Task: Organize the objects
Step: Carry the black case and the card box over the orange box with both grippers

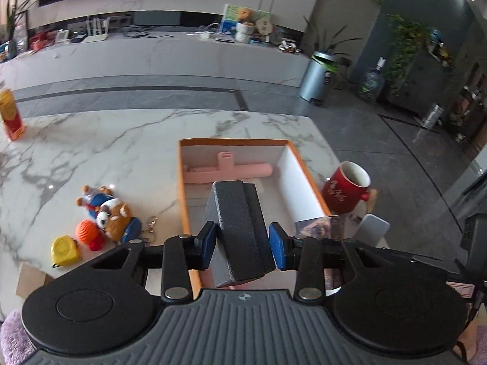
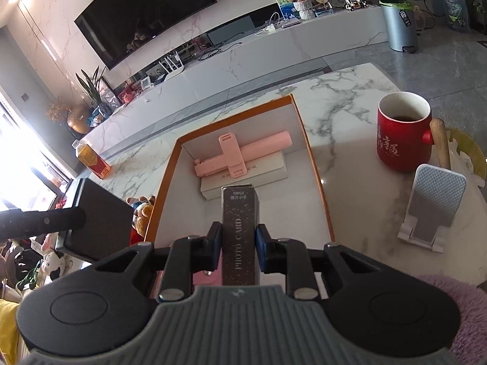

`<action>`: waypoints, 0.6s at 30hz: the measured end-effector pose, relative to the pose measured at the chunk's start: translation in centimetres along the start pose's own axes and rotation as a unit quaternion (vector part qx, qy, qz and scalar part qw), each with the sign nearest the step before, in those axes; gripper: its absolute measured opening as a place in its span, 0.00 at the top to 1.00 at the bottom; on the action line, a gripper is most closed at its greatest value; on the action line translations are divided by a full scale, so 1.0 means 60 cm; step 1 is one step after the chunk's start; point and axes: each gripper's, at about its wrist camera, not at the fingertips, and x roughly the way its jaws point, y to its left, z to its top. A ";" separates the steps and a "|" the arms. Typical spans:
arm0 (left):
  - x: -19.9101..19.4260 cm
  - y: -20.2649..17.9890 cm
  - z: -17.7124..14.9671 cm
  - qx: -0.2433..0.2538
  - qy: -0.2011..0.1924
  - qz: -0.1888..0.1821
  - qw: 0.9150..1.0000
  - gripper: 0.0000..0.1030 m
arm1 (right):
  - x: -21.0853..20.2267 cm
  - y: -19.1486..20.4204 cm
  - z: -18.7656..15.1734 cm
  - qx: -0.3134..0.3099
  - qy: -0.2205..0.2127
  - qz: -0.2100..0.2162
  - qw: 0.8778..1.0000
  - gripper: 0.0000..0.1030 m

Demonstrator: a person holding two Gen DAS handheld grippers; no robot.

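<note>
Black box sat clamped between the left gripper's half-closed jaws, above the orange-rimmed tray ahead; the right gripper pinched a photo-card box narrowly.

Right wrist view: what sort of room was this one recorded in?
Most likely a home living room. A large wall-mounted TV hangs over a long marble media console cluttered with a router, cables and keepsakes, and potted plants stand by it. The work goes on at a marble table.
</note>
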 end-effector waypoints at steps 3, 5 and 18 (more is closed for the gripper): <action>0.035 -0.026 0.005 0.017 0.020 -0.029 0.999 0.57 | -0.003 -0.010 0.006 0.012 0.005 0.011 1.000 0.76; 0.056 -0.037 0.002 0.024 0.036 -0.040 0.998 0.57 | -0.002 -0.014 0.007 0.016 0.013 0.017 1.000 0.76; 0.157 -0.024 -0.020 0.004 0.110 -0.087 0.990 0.57 | 0.032 -0.033 0.018 -0.002 0.068 0.014 0.998 0.76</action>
